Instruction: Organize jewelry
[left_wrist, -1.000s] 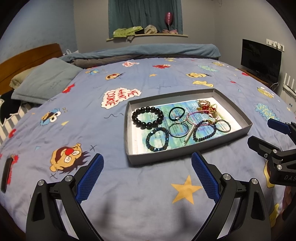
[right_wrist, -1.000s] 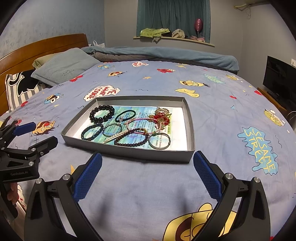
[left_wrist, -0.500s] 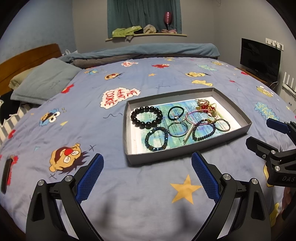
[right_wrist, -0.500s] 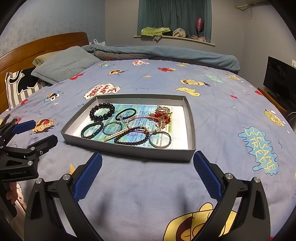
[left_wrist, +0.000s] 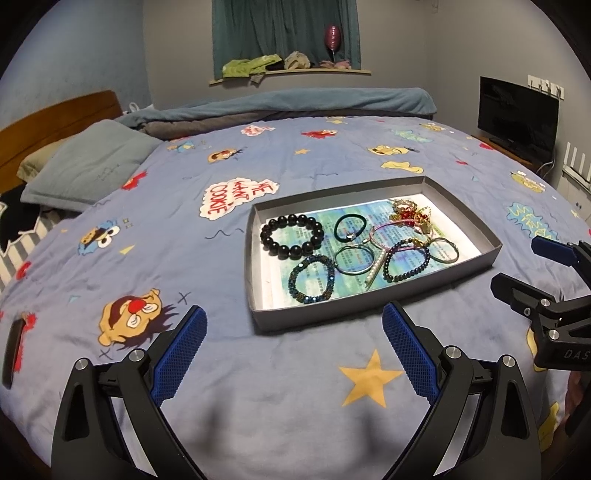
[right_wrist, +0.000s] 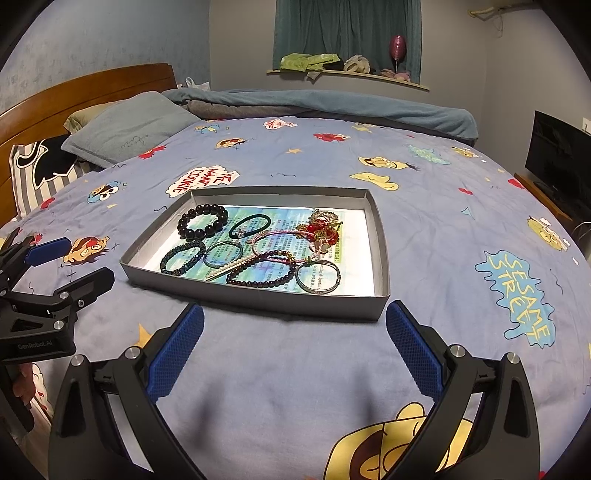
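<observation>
Grey shallow tray (left_wrist: 373, 304) on blue cartoon-print bedspread (left_wrist: 184, 229), seen from left wrist view. Left gripper (left_wrist: 293, 332) spread wide, empty, hovering over bedspread just short of tray's near wall. Inside tray, on printed paper liner: big black bead bracelet (left_wrist: 291, 235) at far left corner, dark teal bead bracelet (left_wrist: 311, 278) near left near corner, black hair tie (left_wrist: 349, 228) and thin green bangle (left_wrist: 354, 259) mid-tray, dark bead bracelet (left_wrist: 405, 260) overlapping pink cord bracelet (left_wrist: 391, 236), silver bangle (left_wrist: 444, 250) toward right edge, red-gold tangle (left_wrist: 410, 215) toward far right. Right gripper (left_wrist: 517, 266) at frame's right, jaws apart, empty.

Right wrist view: right gripper (right_wrist: 293, 326) spread wide, nothing between blue pads (right_wrist: 173, 354), just before tray (right_wrist: 255, 295) near wall. Black bead bracelet (right_wrist: 203, 220) at far left, teal one (right_wrist: 183, 257) near left, silver bangle (right_wrist: 317, 277) by near wall, red-gold tangle (right_wrist: 321, 229) mid-far. Left gripper (right_wrist: 70, 262) at left, open, empty. Pillow (right_wrist: 129, 127) and wooden headboard (right_wrist: 85, 88) at far left of bed.
</observation>
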